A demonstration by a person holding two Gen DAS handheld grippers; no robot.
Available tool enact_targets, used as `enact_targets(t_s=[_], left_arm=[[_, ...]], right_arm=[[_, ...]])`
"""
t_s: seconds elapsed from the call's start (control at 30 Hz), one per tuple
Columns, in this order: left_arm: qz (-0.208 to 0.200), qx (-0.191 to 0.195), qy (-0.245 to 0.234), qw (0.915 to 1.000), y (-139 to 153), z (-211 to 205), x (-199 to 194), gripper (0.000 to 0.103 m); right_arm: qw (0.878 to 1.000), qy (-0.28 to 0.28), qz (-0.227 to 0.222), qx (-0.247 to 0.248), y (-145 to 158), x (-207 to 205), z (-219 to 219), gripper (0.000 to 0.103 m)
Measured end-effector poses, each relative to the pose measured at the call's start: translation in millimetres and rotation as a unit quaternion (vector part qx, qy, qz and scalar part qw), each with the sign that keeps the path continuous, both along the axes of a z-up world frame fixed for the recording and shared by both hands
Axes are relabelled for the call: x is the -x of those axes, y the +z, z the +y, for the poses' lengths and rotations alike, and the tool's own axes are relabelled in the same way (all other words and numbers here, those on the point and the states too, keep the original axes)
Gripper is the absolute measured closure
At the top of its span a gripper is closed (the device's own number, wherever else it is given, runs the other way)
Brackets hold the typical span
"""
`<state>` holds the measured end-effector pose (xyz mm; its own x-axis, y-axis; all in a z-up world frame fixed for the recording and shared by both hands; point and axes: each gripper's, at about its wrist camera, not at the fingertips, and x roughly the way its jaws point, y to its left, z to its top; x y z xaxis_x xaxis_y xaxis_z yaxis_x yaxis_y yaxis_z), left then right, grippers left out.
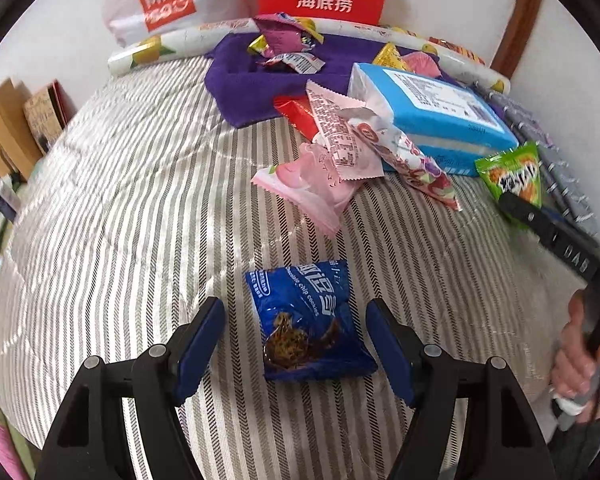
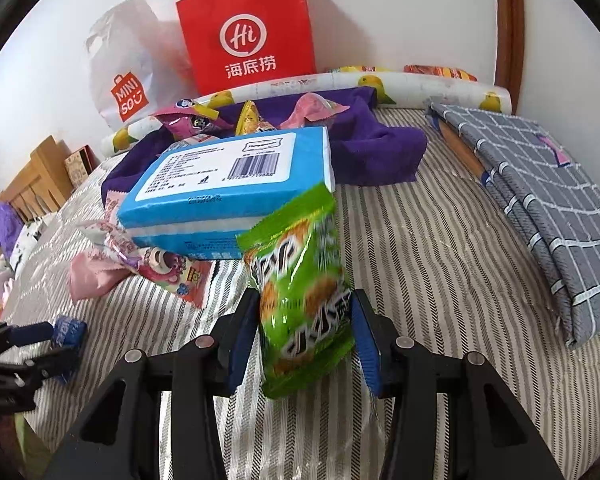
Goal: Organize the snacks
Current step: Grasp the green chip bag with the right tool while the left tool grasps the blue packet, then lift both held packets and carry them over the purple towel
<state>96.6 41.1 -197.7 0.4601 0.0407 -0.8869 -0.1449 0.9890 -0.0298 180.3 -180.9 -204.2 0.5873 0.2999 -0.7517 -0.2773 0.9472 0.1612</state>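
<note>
Right wrist view: right gripper (image 2: 305,334) clamps green packet (image 2: 300,280), lifted clear of blue box (image 2: 236,184). Left gripper (image 1: 296,344) gapes astride cookie bag (image 1: 306,320), apparently ready to pinch.

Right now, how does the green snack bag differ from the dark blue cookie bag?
The green snack bag is clamped upright between the right gripper pads, lifted off the bed; the blue cookie bag lies flat on the striped bedspread, between the left gripper's open fingers, untouched. The green one has blurred print; the blue one shows chocolate chip cookies. Both are small sealed snack packets.
</note>
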Motion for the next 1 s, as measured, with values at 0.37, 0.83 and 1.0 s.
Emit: enact_targets(t_s=[0.37, 0.83, 1.0], left_arm=[[-0.024, -0.017, -0.009, 0.9995, 1.2, -4.3, 0.5, 0.06], [-0.054, 0.049, 0.002, 0.9974, 14.5, 13.1, 5.4, 0.063], [-0.061, 0.059, 0.0, 0.9964, 25.5, 19.9, 1.5, 0.063]], right_arm=[[1.0, 0.003, -0.003, 0.002, -2.3, -1.7, 1.8, 0.058], [1.0, 0.001, 0.003, -0.026, -1.6, -3.7, -5.7, 0.059], [1.0, 0.001, -0.003, -0.015, -1.2, -1.4, -2.7, 0.06]])
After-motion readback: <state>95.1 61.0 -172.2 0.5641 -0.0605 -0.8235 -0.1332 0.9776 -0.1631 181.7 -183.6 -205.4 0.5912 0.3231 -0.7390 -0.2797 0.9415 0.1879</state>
